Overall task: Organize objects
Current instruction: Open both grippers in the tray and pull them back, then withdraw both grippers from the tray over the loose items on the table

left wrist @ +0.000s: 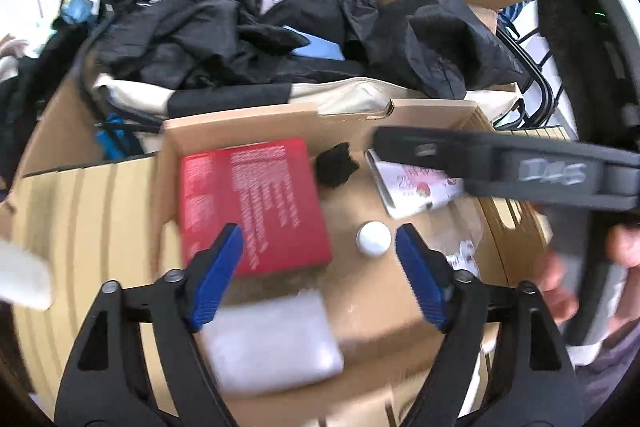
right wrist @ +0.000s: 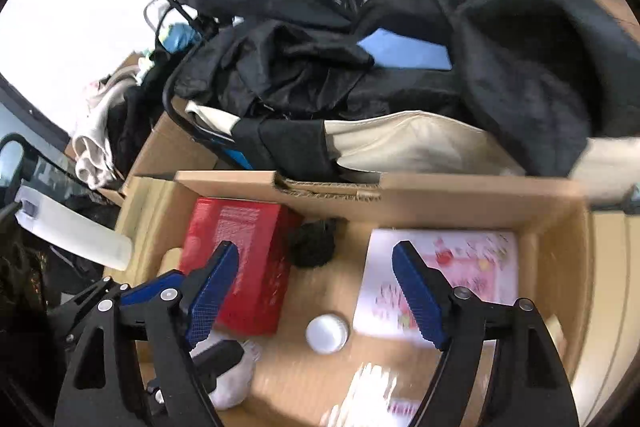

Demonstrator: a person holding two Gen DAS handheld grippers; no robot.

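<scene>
One open cardboard box (right wrist: 440, 187) holds one red box (right wrist: 248, 251) by its left wall, one black clump (right wrist: 314, 243) against the far wall, one white round cap (right wrist: 327, 333) mid-floor, one printed white booklet (right wrist: 472, 267) toward the right wall, and one white packet (left wrist: 272, 343) near the front edge. The left gripper (left wrist: 320, 251) and the right gripper (right wrist: 316, 267) both hang above the floor, fingers released, grasping nothing.

Open cardboard box (right wrist: 440, 193), contents: red carton (right wrist: 244, 259) at left; black fuzzy clump (right wrist: 314, 241) just beside it; white round cap (right wrist: 327, 333) on the box floor; white sheet with pink print (right wrist: 472, 259) at right; white crumpled bag (right wrist: 236, 379) at lower left. Right gripper (right wrist: 316, 287) above, blue fingers (right wrist: 212, 291) spread wide, nothing between them. Behind the box: heap of black garments (right wrist: 304, 67) over cream fabric (right wrist: 408, 143).
</scene>
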